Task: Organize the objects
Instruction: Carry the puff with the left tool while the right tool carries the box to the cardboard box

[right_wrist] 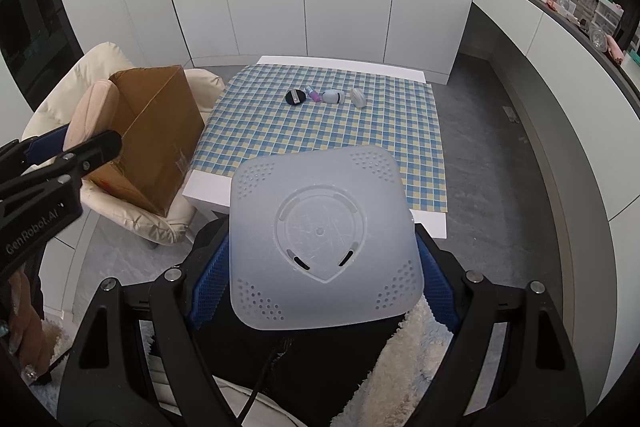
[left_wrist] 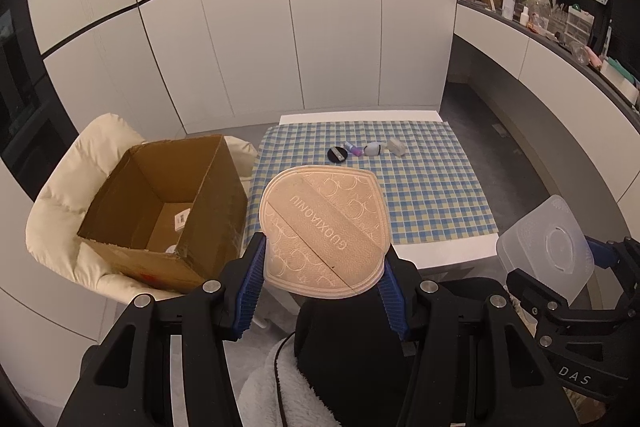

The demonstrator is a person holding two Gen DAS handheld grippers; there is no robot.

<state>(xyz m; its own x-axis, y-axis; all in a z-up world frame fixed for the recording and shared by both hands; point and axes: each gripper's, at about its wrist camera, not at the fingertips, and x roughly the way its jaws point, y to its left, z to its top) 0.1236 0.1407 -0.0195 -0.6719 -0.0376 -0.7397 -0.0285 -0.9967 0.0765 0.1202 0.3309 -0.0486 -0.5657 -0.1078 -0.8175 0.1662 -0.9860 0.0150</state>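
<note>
My left gripper [left_wrist: 324, 273] is shut on a beige embossed puff-shaped case [left_wrist: 324, 231], its blue pads pressing both sides. It hangs near the table's front edge, just right of an open cardboard box [left_wrist: 168, 211] resting on a cream cushioned chair [left_wrist: 72, 195]. My right gripper [right_wrist: 324, 279] is shut on a translucent white square plastic lid [right_wrist: 324, 239] with perforated corners, held above the table's near edge. Far back on the checked cloth [right_wrist: 340, 131] lie a black round puff [right_wrist: 296, 97], a small purple tube [right_wrist: 314, 94], a white rounded item [right_wrist: 333, 96] and a grey one [right_wrist: 358, 97].
The low white table [right_wrist: 208, 191] stands before white cabinet doors. A dark counter with bottles and organisers [left_wrist: 560, 19] curves along the right wall. A person's dark-clothed lap with white fleece [right_wrist: 404, 359] lies below both grippers. Grey floor runs right of the table.
</note>
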